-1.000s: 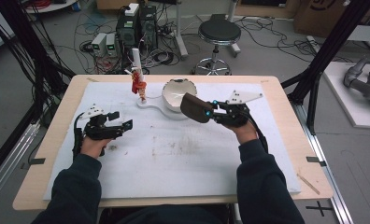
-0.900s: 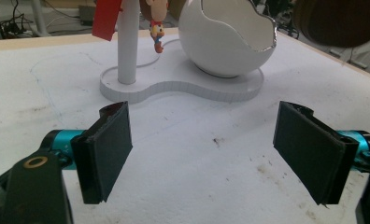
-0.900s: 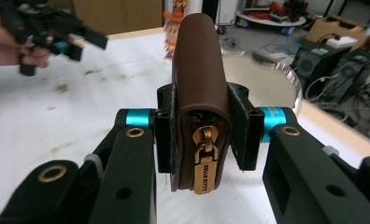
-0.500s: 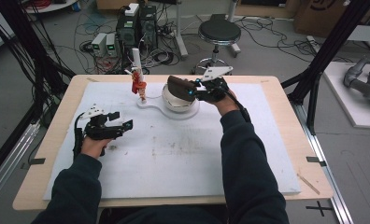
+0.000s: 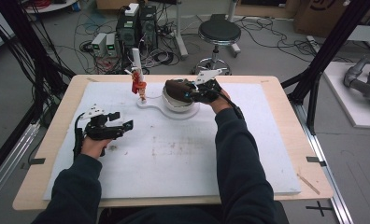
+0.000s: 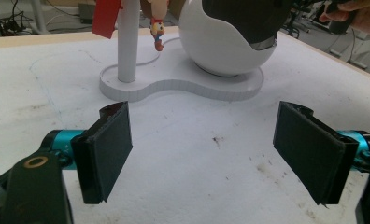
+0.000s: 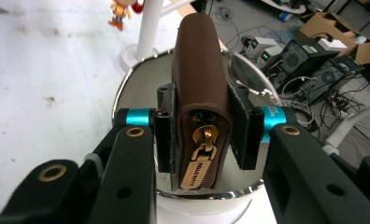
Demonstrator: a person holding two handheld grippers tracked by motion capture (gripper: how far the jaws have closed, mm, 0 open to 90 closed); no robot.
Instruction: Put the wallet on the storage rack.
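The right gripper [image 7: 202, 135] was clamped on a brown zip wallet [image 7: 200, 88], its two black pads pressing the wallet's flat sides with the gold zip pull facing the camera. The right forearm reached forward across the white mat [image 5: 183, 154], wrist roughly level, so that the wallet hung directly over the mouth of the white bowl [image 5: 177, 103], its lower edge just above the shiny rim. That bowl sat on a white base plate [image 6: 183, 84], which also carried a white post [image 6: 127, 42] just beside the bowl, with a small toy figure [image 5: 138, 85] hanging at the post. The left gripper [image 6: 206, 154] rested on the mat well apart from the bowl, toward the person, jaws spread wide and empty, pointing at the bowl.
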